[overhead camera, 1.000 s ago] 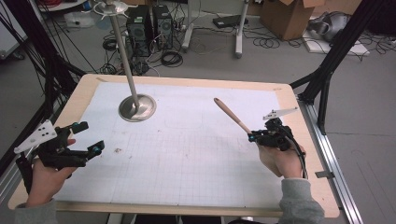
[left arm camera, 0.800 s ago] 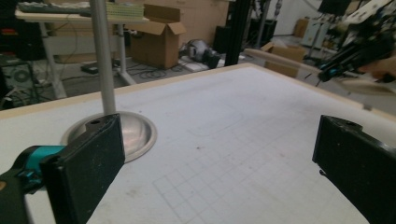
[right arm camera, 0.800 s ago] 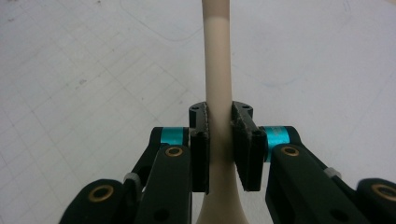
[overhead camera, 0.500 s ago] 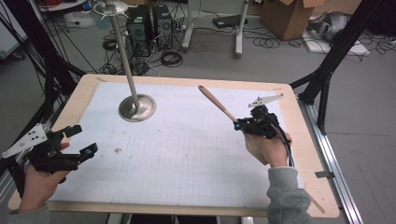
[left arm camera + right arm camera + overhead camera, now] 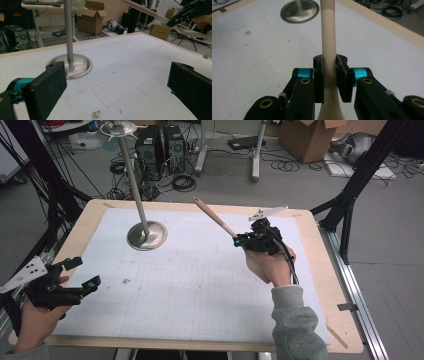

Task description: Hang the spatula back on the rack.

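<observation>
The right gripper [image 5: 329, 75] is clamping a wooden spoon [image 5: 215, 218], seemingly light and rigid, mid-handle, beyond the metal stand [image 5: 146, 235]. The left gripper [image 5: 80, 275] is gaping, empty.

Stand [image 5: 146, 234] far-left on table [image 5: 200, 320]
</observation>
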`<action>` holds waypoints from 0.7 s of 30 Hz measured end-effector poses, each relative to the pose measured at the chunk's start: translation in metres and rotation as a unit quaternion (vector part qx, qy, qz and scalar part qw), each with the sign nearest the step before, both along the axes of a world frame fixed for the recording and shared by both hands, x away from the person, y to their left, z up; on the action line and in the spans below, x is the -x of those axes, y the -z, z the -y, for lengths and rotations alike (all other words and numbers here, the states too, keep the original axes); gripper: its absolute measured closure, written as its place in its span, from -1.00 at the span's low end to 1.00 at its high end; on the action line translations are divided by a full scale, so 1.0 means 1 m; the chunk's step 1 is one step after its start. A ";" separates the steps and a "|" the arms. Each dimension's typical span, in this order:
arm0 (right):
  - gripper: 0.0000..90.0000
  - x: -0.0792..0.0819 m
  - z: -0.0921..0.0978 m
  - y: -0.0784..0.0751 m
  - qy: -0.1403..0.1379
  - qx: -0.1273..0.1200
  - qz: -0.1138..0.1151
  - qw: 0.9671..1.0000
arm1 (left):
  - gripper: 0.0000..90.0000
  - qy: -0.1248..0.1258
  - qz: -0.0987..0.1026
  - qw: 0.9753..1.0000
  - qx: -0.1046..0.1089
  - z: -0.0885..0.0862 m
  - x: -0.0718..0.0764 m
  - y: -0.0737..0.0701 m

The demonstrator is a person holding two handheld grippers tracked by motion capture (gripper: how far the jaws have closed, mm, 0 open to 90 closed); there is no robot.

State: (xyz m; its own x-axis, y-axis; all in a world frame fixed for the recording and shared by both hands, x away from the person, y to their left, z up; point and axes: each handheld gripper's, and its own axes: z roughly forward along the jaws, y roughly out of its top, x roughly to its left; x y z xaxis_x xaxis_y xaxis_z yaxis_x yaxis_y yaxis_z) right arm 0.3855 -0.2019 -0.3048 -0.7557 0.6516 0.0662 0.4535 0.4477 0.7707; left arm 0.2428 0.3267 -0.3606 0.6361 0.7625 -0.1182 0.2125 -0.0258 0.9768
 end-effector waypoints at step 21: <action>0.74 -0.016 -0.048 -0.044 -0.047 -0.003 0.030 0.998 | -0.94 -0.024 -0.001 1.000 0.011 -0.021 0.014 0.001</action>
